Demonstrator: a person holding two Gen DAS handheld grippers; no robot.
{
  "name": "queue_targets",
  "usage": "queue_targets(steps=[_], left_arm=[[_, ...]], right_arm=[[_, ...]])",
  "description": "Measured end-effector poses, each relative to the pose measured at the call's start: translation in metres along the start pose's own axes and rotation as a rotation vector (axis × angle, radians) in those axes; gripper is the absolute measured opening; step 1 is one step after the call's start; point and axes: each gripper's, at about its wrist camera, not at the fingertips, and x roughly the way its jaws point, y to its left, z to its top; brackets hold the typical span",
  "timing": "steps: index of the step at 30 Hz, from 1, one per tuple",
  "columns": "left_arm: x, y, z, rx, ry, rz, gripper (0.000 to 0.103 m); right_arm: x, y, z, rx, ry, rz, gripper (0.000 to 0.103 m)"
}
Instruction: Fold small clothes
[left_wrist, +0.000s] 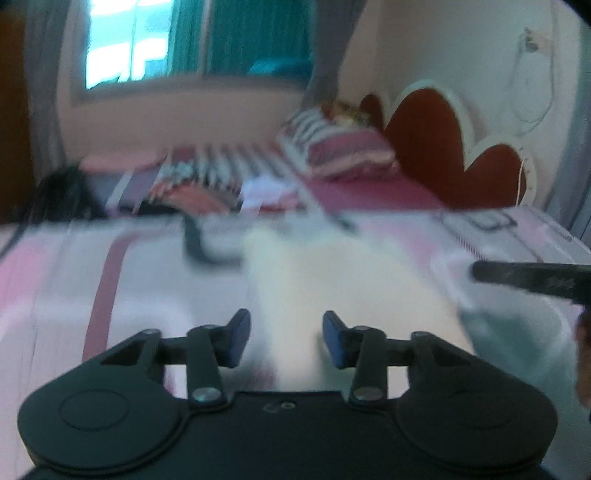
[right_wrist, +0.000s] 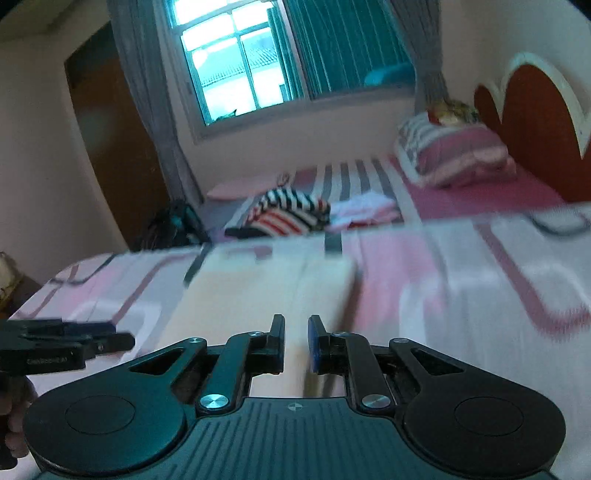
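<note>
A white garment (left_wrist: 332, 277) lies flat on the pink and white bedspread (left_wrist: 74, 288), blurred by motion. My left gripper (left_wrist: 286, 336) stands over its near edge with the jaws apart; pale cloth shows in the gap, but the blue pads do not press on it. In the right wrist view the same garment (right_wrist: 266, 291) looks cream. My right gripper (right_wrist: 296, 339) is at its near edge, jaws almost together, with pale cloth in the narrow slit. From the left wrist view the right gripper (left_wrist: 476, 271) has its tip at the garment's right corner. The left gripper (right_wrist: 125, 339) shows at the lower left.
Farther back on the bed lie a striped pile of clothes (right_wrist: 291, 214) and a pink and white pile (right_wrist: 365, 210). Pillows (right_wrist: 454, 155) rest against the red headboard (right_wrist: 535, 122). A dark bag (right_wrist: 173, 225) sits beside the bed. A hand (right_wrist: 14, 406) is at the left edge.
</note>
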Motion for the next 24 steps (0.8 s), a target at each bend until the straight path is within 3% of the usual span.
queue_targets(steps=[1,5,9,11,17,20,21,22,24], left_arm=[[0.010,-0.003,0.011,0.011,-0.007,-0.010,0.030],[0.067,-0.012,0.039,0.031,0.027,-0.017,0.030],[0.121,-0.010,0.021,0.000,0.143,0.007,0.033],[0.119,-0.012,0.018,-0.005,0.116,0.012,0.033],[0.084,-0.010,0.024,-0.021,0.054,-0.016,0.028],[0.071,-0.019,0.008,-0.002,0.079,-0.007,0.030],[0.079,-0.023,0.004,0.029,0.106,0.016,0.030],[0.084,-0.029,0.000,0.070,0.121,0.038,0.030],[0.084,-0.036,0.001,0.110,0.129,0.065,0.029]], right_arm=[[0.015,-0.001,0.011,-0.005,0.000,0.001,0.014],[0.068,-0.004,0.036,-0.009,0.011,-0.003,0.014],[0.111,-0.010,0.032,-0.045,0.032,0.014,0.014],[0.140,-0.023,0.012,-0.023,0.138,-0.014,0.014],[0.111,-0.023,0.023,0.025,0.007,0.019,0.014],[0.099,-0.011,0.017,-0.012,0.001,0.016,0.014],[0.101,-0.008,0.011,-0.041,0.028,0.012,0.014],[0.113,-0.005,0.004,-0.060,0.109,-0.009,0.014],[0.119,-0.004,-0.002,-0.077,0.114,-0.026,0.014]])
